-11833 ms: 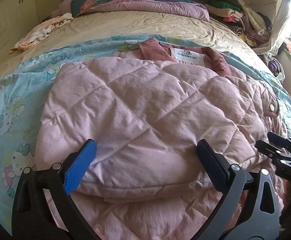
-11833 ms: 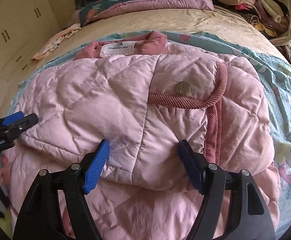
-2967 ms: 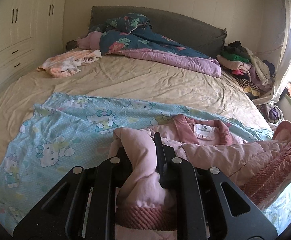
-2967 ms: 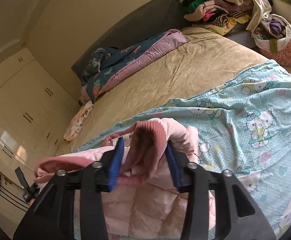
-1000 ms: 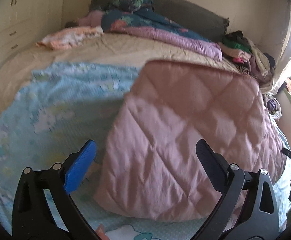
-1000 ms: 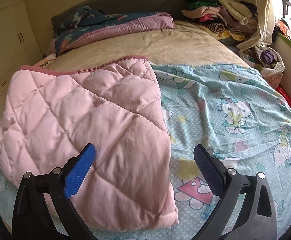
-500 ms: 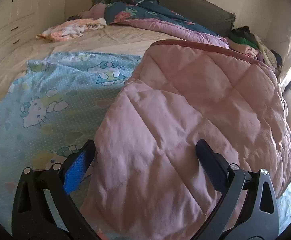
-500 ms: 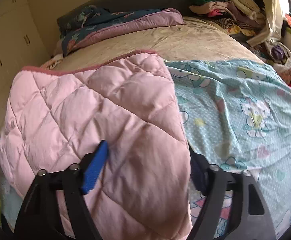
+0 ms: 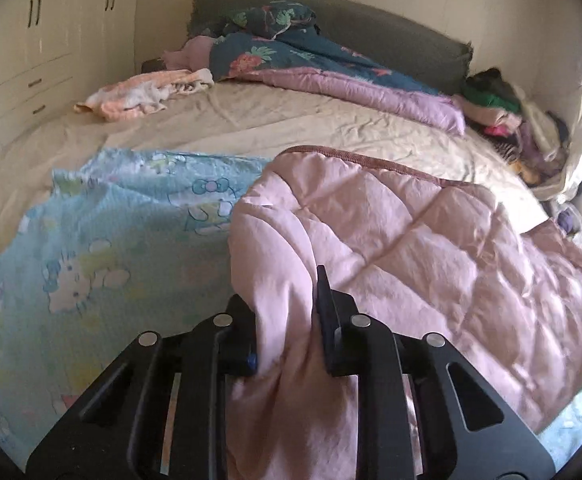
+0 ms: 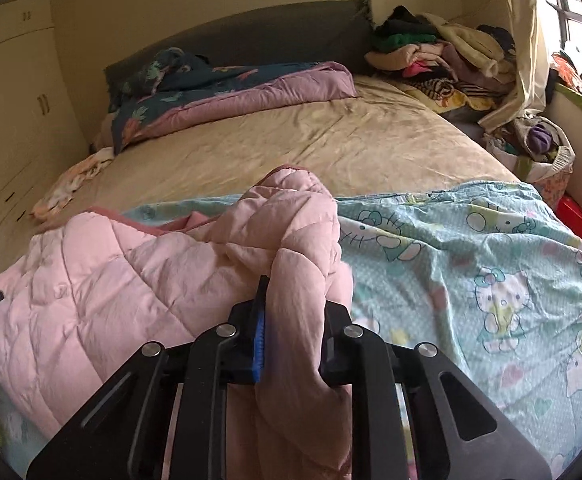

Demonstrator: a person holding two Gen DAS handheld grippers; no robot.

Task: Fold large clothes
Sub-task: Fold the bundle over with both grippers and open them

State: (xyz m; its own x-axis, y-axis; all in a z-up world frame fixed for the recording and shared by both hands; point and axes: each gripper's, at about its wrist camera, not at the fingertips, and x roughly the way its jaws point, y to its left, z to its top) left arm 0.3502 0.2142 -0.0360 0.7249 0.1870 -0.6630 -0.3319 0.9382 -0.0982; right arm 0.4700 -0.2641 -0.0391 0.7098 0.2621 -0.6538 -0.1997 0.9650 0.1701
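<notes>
Pink quilted jacket [image 9: 431, 248], folded, rumpled, darker corduroy trim along far edge; lying on blue cartoon sheet [image 9: 91, 248] on bed; near edge bunched, lifted at both corners.

1. No words, numbers, brand names or labels can be read in either wrist view.
2. The light blue sheet [image 10: 471, 248] on the bed carries printed cartoon cat figures with bows, but no lettering on it is legible.
3. The pink quilted jacket [image 9: 411, 240] shows no readable tag.
</notes>
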